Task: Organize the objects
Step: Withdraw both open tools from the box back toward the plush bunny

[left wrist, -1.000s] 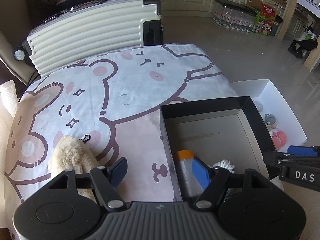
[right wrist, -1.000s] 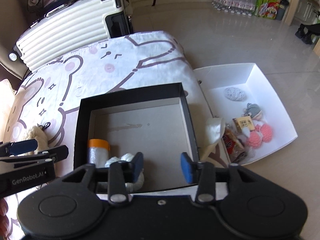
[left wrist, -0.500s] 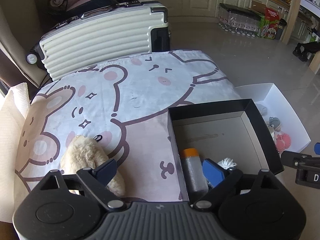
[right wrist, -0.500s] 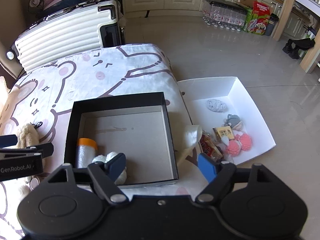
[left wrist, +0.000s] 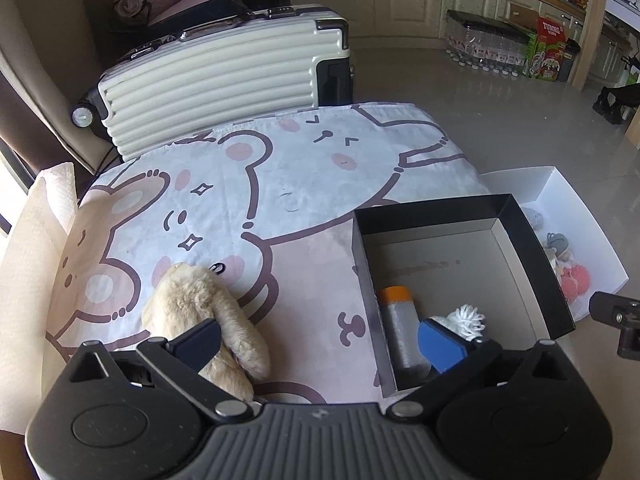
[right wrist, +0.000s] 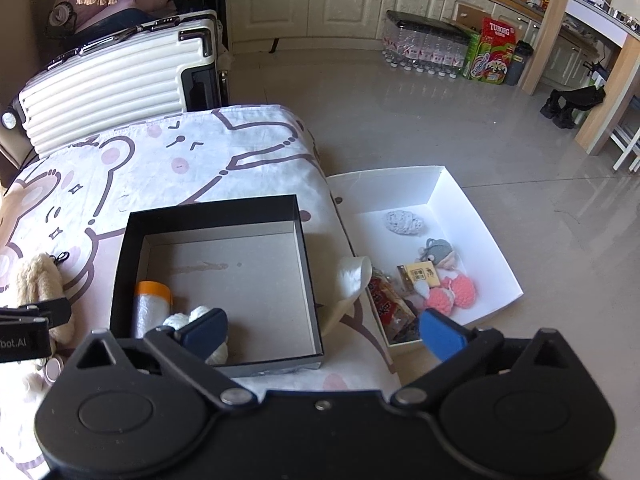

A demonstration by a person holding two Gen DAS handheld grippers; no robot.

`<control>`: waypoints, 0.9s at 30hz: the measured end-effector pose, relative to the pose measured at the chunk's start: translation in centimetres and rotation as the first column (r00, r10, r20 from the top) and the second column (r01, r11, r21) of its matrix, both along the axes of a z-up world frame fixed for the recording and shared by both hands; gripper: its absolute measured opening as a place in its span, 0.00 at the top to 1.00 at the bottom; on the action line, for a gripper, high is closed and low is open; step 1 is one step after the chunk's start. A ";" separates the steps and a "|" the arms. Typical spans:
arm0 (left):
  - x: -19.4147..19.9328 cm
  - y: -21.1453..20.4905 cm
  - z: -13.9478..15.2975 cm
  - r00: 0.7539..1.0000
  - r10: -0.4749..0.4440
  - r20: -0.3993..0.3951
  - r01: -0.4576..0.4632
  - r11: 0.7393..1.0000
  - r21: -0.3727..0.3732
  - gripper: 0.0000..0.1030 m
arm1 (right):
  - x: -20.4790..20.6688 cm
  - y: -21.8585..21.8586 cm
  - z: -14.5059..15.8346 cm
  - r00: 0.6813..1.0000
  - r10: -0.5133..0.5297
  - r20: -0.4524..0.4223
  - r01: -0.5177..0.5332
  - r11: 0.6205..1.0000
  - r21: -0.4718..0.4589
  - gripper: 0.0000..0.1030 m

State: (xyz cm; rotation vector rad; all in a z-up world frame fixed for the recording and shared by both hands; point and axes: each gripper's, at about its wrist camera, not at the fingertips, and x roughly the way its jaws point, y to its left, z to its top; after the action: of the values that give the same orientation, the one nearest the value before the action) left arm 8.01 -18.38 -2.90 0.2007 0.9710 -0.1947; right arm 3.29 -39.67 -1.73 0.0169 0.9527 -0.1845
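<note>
Cartoon bedsheet (left wrist: 320, 184); both claws wide (empty).

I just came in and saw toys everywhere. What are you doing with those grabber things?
A person holds two grabbers and is sorting small things into boxes. Both the left gripper and the right gripper are open and hold nothing. The black box on the bear blanket already holds an orange-capped bottle and a white yarn toy. The fluffy beige plush lies on the blanket by the left gripper. More little toys sit in the white box.

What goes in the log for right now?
left gripper: open, empty | right gripper: open, empty | plush toy: on blanket | black box: holds bottle
</note>
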 end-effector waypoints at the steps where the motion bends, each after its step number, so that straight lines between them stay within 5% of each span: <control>1: 0.0 0.0 0.0 1.000 0.001 0.000 -0.001 1.000 0.000 0.00 | -0.1 0.0 0.0 1.000 0.000 0.000 0.000 1.000 0.002 0.00; 27: 0.0 -0.8 0.0 1.000 -0.010 -0.011 0.010 1.000 -0.021 0.00 | -0.6 -0.9 0.1 1.000 -0.006 -0.009 0.006 1.000 0.003 0.00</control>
State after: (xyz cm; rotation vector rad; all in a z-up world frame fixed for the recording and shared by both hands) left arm 8.00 -19.15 -2.91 0.1853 0.9789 -0.2154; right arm 2.69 -40.59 -1.66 0.0216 0.9623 -0.1884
